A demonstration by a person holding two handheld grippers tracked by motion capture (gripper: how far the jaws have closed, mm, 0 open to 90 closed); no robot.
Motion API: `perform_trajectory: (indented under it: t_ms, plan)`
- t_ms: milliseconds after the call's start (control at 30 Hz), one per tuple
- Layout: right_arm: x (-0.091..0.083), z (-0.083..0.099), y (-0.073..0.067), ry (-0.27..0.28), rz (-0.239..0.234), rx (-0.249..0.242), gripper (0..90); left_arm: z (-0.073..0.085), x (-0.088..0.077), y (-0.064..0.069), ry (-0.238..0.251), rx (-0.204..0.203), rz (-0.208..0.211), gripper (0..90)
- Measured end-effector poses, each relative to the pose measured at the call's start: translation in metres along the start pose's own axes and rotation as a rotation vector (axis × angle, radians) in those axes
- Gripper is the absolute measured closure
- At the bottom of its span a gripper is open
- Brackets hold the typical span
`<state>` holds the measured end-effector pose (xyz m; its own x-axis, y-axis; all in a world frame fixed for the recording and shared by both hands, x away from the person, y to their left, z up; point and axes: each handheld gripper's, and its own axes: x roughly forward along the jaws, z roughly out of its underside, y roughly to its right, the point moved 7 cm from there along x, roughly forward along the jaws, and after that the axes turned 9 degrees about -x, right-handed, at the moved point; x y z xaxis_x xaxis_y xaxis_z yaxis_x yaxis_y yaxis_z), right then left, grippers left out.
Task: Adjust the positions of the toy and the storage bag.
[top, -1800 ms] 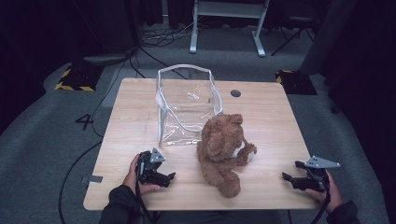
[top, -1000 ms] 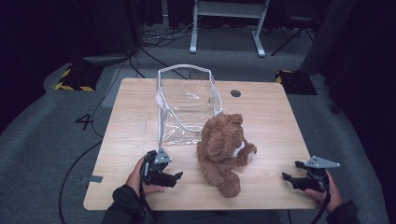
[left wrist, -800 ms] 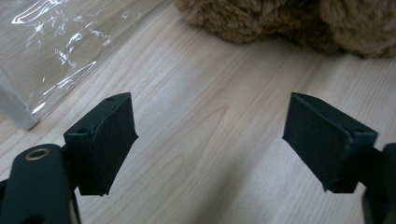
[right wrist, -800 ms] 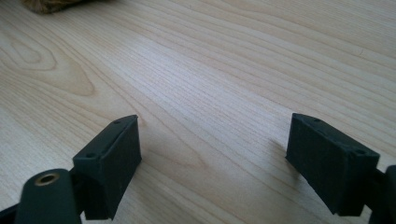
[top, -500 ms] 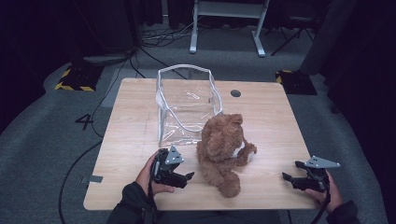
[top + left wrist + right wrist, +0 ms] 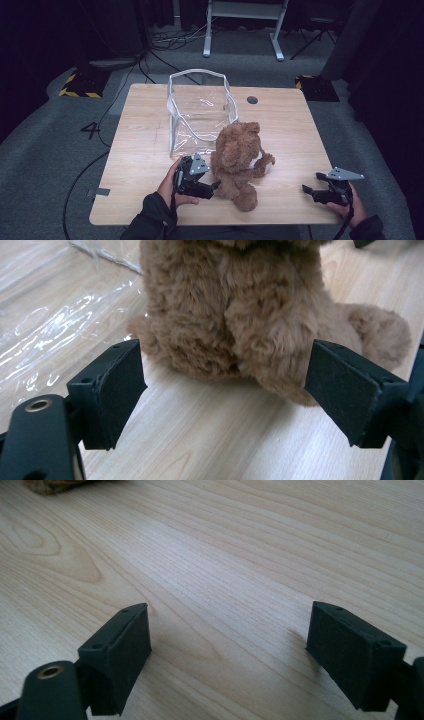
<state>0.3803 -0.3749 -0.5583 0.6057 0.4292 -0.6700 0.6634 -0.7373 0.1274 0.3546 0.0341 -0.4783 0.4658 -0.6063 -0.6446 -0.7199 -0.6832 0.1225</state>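
Note:
A brown teddy bear (image 6: 239, 155) sits slumped on the wooden table (image 6: 140, 150), just in front of a clear plastic bag (image 6: 199, 112) that stands open at the top. My left gripper (image 6: 212, 187) is open at the bear's left side, its tips close to the bear's lower body. In the left gripper view the bear's furry body (image 6: 235, 310) spans the space just beyond the wide-apart jaws, with crinkled clear plastic (image 6: 55, 315) at the left. My right gripper (image 6: 307, 191) rests open near the table's front right corner, with bare wood between its jaws (image 6: 225, 630).
A round cable hole (image 6: 252, 100) lies in the table's far right part. Grey carpet with cables surrounds the table, and a white desk frame (image 6: 240, 25) stands behind it. A bit of the bear (image 6: 55, 485) shows at the top left of the right gripper view.
My left gripper has slid right along the front of the table, from well left of the bear to right beside it. The right gripper and the bear have stayed put.

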Motion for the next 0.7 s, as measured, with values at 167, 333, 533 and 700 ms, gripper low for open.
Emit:
perform_trajectory:
  t_ms: [167,333,533,700]
  plan:
    - [0.000,0.000,0.000,0.000,0.000,0.000,17.6,-0.007,0.001,0.005,0.014,0.003,0.011,16.3]
    - [0.000,0.000,0.000,0.000,0.000,0.000,17.6,-0.014,0.004,0.010,0.025,0.003,0.011,16.2]
    - [0.000,0.000,0.000,0.000,0.000,0.000,17.5,-0.022,0.008,0.013,0.058,-0.011,0.004,16.3]
    - [0.000,0.000,0.000,0.000,0.000,0.000,17.6,-0.023,0.012,0.015,0.053,0.001,-0.001,16.1]
